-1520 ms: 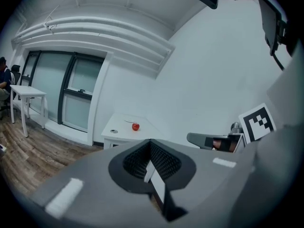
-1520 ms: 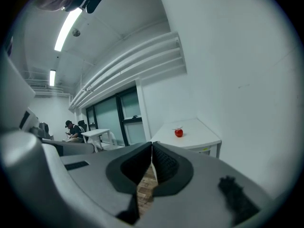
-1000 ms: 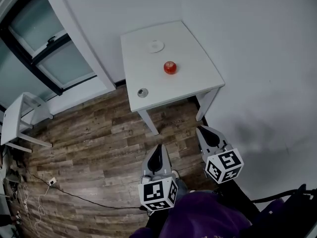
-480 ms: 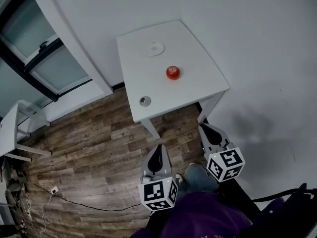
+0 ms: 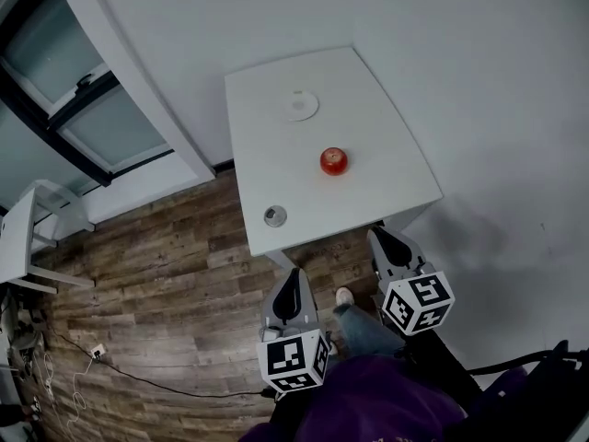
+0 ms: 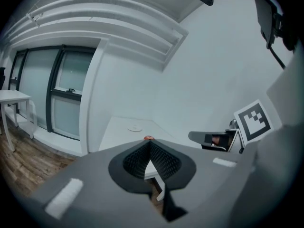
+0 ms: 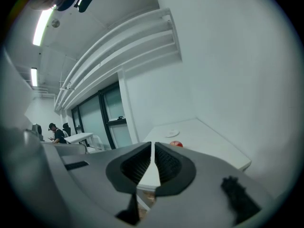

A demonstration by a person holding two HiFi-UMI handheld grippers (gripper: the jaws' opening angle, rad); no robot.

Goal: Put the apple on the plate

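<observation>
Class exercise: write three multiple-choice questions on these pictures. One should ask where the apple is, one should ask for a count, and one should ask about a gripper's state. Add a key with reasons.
1. Where is the apple?
A) on the table, apart from the plate
B) on the plate
C) in a gripper

2. How many things lie on the table?
A) one
B) three
C) five

3. The right gripper is:
A) wide open
B) shut on the apple
C) shut and empty

Key:
1 A: the apple sits on bare tabletop with a gap between it and the plate.
2 B: only the plate, the apple and a small round object lie there.
3 C: its jaws meet with nothing between them.
</observation>
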